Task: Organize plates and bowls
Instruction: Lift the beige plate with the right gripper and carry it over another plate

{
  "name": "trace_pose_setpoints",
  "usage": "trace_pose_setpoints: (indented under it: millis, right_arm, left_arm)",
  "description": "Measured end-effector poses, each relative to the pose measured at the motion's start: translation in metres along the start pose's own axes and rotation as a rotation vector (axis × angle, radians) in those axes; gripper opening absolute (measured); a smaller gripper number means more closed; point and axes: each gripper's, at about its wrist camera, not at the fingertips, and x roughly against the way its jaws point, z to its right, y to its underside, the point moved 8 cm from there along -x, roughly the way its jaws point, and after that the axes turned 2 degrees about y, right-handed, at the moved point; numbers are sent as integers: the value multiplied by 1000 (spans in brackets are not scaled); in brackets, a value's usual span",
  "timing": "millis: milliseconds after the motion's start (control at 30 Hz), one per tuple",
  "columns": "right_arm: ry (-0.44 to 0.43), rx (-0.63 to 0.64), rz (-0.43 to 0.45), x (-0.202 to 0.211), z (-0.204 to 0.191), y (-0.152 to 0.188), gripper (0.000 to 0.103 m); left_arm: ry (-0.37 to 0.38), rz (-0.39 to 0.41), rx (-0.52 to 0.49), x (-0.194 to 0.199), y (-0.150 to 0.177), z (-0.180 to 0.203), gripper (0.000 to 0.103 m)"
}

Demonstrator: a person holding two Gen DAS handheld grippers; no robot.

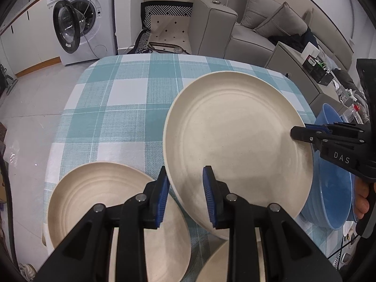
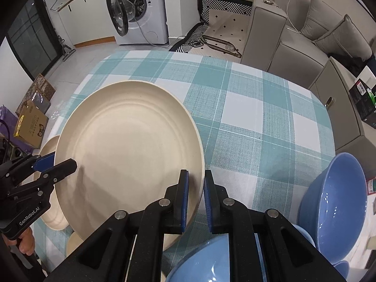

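A large cream plate (image 1: 237, 136) is held tilted above the checked table; it also shows in the right wrist view (image 2: 127, 155). My right gripper (image 2: 196, 195) is shut on its right rim, and shows at the right of the left wrist view (image 1: 299, 135). My left gripper (image 1: 185, 190) straddles the plate's near-left rim with its jaws apart, not pressing it; it shows at the left of the right wrist view (image 2: 58, 164). A second cream plate (image 1: 112, 206) lies on the table below left. Blue bowls (image 2: 333, 202) stand at the right.
The table wears a teal and white checked cloth (image 2: 246, 108). Another cream plate edge (image 1: 225, 258) and a blue bowl (image 2: 204, 258) lie near the front. A washing machine (image 1: 80, 21), a grey sofa (image 1: 258, 23) and a side cabinet (image 2: 340, 108) stand beyond.
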Motion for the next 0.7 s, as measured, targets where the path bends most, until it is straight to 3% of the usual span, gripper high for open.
trace_pose_setpoints:
  millis: [700]
  right_arm:
    - [-27,27,89,76,-16,54,13]
  left_arm:
    - [3,67,-29,58,37,18,27]
